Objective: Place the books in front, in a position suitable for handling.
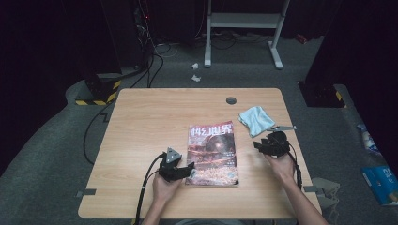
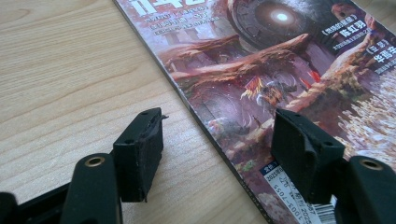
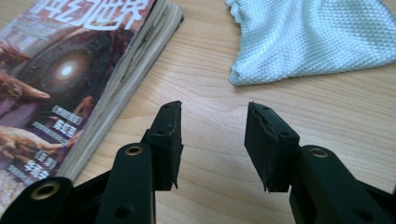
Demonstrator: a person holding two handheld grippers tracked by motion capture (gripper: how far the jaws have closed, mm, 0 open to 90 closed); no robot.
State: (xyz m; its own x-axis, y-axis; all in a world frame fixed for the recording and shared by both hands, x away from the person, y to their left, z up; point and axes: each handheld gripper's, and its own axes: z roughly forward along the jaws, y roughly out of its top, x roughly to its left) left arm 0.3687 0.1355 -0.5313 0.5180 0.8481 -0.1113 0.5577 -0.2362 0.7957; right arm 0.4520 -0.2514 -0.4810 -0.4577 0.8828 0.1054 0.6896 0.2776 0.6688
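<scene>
The magazine (image 1: 212, 154) lies flat mid-tabletop (image 1: 141, 126). The left tool (image 1: 184, 170) straddles its lower left edge, released; the right tool (image 1: 261, 143) gapes empty between the magazine and the cloth (image 1: 256, 120), whose far side is cut off in the right gripper view.

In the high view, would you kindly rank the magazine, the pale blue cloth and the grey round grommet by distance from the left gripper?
1. Red-covered magazine, beside the left gripper.
2. Pale blue cloth, far right.
3. Grey round grommet, near the far edge.
</scene>
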